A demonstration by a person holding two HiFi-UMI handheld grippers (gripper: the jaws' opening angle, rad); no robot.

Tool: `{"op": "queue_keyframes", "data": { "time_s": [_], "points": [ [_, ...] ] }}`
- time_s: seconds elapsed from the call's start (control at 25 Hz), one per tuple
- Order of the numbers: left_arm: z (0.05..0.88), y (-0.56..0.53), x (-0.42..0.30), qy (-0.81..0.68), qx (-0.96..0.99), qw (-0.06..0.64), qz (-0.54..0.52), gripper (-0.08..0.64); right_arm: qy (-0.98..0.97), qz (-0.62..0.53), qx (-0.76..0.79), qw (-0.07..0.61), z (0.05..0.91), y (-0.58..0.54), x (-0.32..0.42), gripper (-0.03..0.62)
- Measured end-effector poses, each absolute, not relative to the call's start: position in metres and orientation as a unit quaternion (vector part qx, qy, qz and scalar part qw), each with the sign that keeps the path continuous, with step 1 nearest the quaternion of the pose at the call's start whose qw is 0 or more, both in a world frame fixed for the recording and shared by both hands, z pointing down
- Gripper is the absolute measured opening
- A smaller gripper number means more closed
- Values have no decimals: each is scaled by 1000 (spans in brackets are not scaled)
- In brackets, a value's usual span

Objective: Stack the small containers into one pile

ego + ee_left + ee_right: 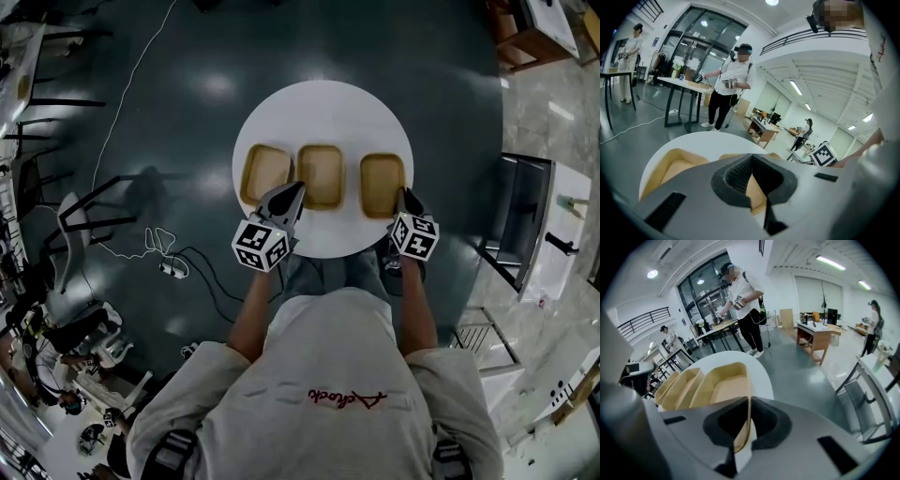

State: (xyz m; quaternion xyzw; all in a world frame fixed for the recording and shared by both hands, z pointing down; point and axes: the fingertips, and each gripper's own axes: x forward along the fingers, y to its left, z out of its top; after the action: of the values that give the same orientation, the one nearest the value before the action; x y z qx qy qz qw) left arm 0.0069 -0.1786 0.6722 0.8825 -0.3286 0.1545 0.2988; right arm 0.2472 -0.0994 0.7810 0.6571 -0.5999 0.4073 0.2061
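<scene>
Three shallow tan containers stand side by side on the round white table [319, 108]: left [264, 172], middle [321, 175] and right [382, 184]. My left gripper [291, 194] hovers at the near edge between the left and middle containers. In the left gripper view its jaws [751, 158] are shut with nothing in them, and the left container [675, 164] lies beyond. My right gripper [406, 195] sits at the right container's near right corner. In the right gripper view the thin wall of the right container [724, 385] stands pinched between the jaws [749, 401].
A dark floor surrounds the table, with a white cable [159, 244] and a chair [84, 216] to the left and a metal rack [525, 225] to the right. A person [731, 84] stands by a desk beyond the table.
</scene>
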Motion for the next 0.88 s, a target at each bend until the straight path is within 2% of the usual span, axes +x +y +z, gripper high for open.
{"op": "queue_keyframes", "data": {
  "time_s": [0.48, 0.88],
  "points": [
    [652, -175, -3, -338, 885, 288, 139, 11, -628, 367, 672, 141, 712, -117, 233, 32],
    [631, -178, -41, -378, 876, 277, 118, 11, -681, 348, 633, 118, 683, -158, 170, 32]
  ]
}}
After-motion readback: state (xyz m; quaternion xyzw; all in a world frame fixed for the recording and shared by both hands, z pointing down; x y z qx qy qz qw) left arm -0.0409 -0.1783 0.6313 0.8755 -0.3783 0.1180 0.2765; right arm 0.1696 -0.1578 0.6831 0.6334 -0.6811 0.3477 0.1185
